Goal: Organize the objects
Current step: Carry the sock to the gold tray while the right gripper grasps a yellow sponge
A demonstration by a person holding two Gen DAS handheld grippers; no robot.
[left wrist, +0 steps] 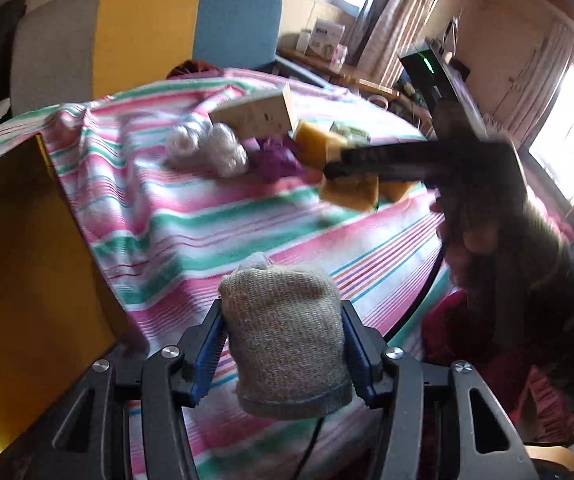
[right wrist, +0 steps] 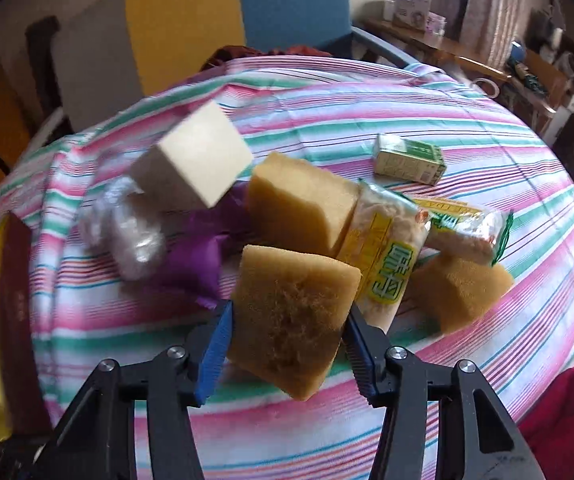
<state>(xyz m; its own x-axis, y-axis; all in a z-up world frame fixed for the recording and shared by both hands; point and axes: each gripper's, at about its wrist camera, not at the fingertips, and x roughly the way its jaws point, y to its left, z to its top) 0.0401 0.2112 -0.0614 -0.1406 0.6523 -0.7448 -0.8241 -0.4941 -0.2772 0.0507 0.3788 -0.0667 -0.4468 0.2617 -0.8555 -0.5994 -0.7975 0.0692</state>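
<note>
My left gripper is shut on a rolled grey-brown knitted sock, held above the striped cloth. My right gripper is shut on a yellow sponge block, lifted a little over the cloth. In the left wrist view the right gripper reaches in from the right over the pile. The pile holds two more sponges, two noodle packets, a cream box, a purple bag, clear plastic bundles and a green carton.
A yellow box stands at the left edge of the bed. A headboard of grey, yellow and blue panels is behind. A wooden shelf with boxes stands at the back right. Red fabric lies at the right.
</note>
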